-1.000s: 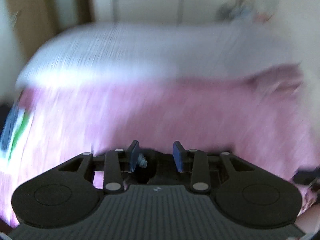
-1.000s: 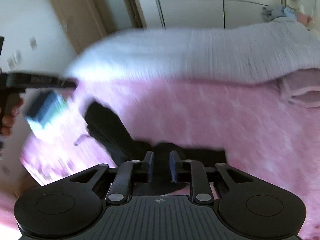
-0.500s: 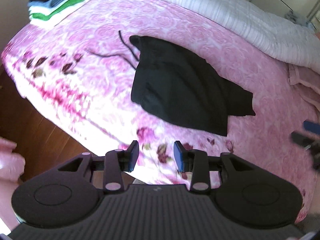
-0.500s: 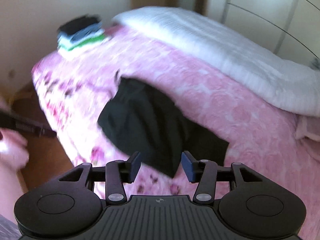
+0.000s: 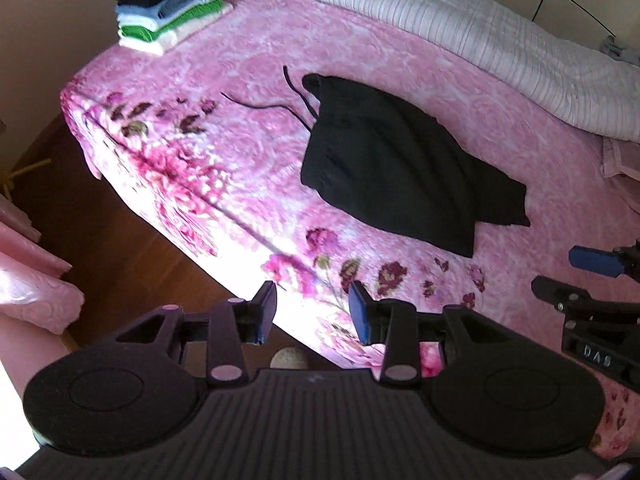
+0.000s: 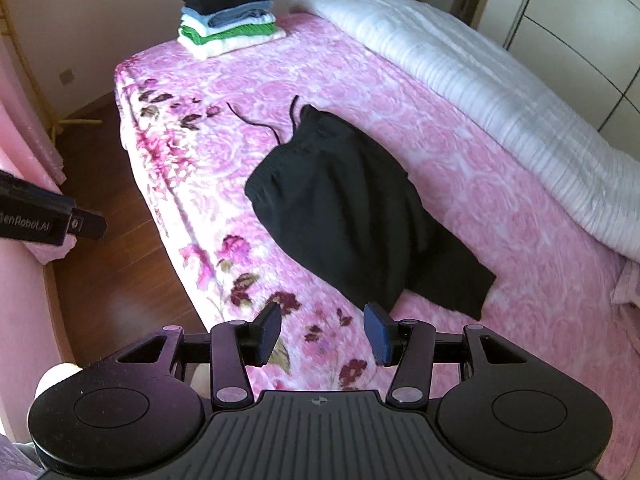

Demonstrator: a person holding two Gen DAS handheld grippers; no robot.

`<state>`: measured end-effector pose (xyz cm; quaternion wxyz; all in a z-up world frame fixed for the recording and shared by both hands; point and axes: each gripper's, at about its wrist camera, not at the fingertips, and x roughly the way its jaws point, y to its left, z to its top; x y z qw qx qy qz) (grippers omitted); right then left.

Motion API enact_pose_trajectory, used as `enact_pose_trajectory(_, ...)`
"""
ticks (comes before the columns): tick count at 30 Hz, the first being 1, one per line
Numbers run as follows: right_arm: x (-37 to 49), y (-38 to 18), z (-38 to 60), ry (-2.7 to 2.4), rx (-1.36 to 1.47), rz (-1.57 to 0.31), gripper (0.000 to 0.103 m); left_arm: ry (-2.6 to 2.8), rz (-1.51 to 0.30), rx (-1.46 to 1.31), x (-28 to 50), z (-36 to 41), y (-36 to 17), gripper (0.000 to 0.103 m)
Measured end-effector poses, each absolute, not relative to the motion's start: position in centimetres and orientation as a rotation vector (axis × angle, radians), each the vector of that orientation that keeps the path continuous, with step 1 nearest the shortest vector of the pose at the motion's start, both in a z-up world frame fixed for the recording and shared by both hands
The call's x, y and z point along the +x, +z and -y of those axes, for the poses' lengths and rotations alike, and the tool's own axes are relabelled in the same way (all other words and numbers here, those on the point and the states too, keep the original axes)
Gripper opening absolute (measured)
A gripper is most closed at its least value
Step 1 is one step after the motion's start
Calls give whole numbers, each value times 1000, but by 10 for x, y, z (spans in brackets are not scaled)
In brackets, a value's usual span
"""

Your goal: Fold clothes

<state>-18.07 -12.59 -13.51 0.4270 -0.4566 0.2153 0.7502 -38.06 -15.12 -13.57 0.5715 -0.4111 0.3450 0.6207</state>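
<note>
A black pair of drawstring shorts (image 5: 396, 168) lies folded lengthwise on the pink floral bed (image 5: 248, 92), its cords trailing to the left; it also shows in the right wrist view (image 6: 348, 216). My left gripper (image 5: 313, 312) is open and empty, held above the bed's near edge, well short of the shorts. My right gripper (image 6: 323, 334) is open and empty, just short of the shorts' near hem. The right gripper's fingers (image 5: 592, 262) show at the right edge of the left wrist view.
A stack of folded clothes (image 5: 168, 6) (image 6: 230, 18) sits at the bed's far left corner. A white quilt (image 5: 460, 36) (image 6: 492, 96) runs along the far side. Wooden floor (image 5: 100, 220) lies below the bed's left edge. The left gripper's body (image 6: 44, 220) shows at left.
Both grippers have pulled back and up from the bed, so the whole shorts and the stack now show. The right gripper's jaws went from nearly shut to open.
</note>
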Motion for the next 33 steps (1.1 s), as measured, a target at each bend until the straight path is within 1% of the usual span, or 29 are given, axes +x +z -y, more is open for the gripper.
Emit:
enact_pose_trajectory(3, -184, -131, 127, 1879, -1145, -534, 50, 1467, -791, -953, -380, 152, -132, 36)
enact_pose_trajectory(19, -193, -125, 94, 1834, -1107, -562, 50, 1445, -778, -952, -397, 141, -137, 36)
enact_pose_trajectory(28, -226, -132, 48, 1793, -1054, -600, 50, 1406, -770, -973, -447, 100, -151, 36)
enact_pose_trajectory(33, -249, -135, 13, 1776, -1014, -588, 50, 1357, -781, -997, -481, 65, -173, 36)
